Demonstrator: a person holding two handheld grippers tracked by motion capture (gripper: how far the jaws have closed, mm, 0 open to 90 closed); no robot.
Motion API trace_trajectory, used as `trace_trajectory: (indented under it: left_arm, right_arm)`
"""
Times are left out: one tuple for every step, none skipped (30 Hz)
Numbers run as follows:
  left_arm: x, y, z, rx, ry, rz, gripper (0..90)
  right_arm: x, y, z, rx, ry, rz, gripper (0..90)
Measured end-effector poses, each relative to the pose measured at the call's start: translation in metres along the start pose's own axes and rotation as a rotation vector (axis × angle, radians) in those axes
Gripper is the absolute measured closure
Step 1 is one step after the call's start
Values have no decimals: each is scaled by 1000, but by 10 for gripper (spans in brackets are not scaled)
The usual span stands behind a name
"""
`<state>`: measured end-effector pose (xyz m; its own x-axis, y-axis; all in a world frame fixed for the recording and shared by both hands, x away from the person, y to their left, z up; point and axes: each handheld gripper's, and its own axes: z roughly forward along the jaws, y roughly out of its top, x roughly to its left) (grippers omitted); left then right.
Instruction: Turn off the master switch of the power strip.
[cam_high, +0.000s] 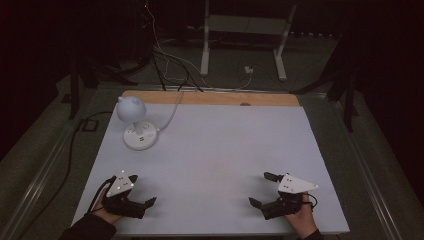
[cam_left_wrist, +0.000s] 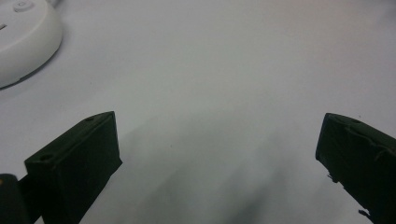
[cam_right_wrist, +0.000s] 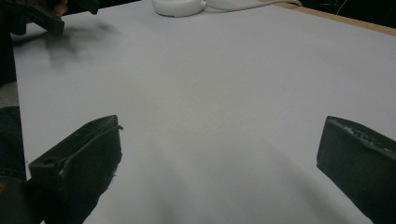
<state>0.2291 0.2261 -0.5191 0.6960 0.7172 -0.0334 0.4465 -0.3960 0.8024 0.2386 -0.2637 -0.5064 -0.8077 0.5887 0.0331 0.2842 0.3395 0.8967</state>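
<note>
A pale tabletop (cam_high: 215, 150) with a bare wooden strip (cam_high: 210, 98) along its far edge occupies the centre of the high view, set in a dim room. A white desk lamp (cam_high: 136, 122) stands near the far left corner, its rounded head raised over a round white base; a white cable (cam_high: 172, 112) runs from the base toward the far edge. No task object is designated. The person's forearms enter from the near edge, one at each near corner, well apart from each other and from the lamp. The left gripper (cam_high: 140, 192) lies low over the near left corner, held in the left hand (cam_high: 107, 210), its jaws spread wide and pointing toward the centre with nothing between them; the left gripper view shows bare surface between the jaws and the lamp base at upper left. The right gripper (cam_high: 260, 189) sits low at the near right corner in the right hand (cam_high: 302, 220), its jaws likewise spread wide and empty, pointing left toward the centre.
</note>
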Motion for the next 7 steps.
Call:
trace_trajectory:
  left_arm:
    - [0, 0, 0, -4, -3, -2, 3]
    - [0, 0, -1, -5, -2, -3, 4]
    - [0, 0, -1, -7, -4, -4, 4]
    - [0, 0, -1, -7, -6, -4, 4]
    - [0, 0, -1, -7, -5, -4, 4]
    - [0, 0, -1, -7, -5, -3, 4]
    - [0, 0, -1, -7, -6, -4, 4]
  right_arm:
    - [0, 0, 0, 0, 0, 0, 0]
    - [0, 0, 0, -1, 0, 0, 0]
    - [0, 0, 0, -1, -1, -1, 0]
    - [0, 0, 0, 0, -2, -1, 0]
    - [0, 0, 0, 0, -1, 0, 0]
    - [0, 0, 0, 2, -1, 1, 0]
    - [0, 0, 0, 2, -2, 0, 0]
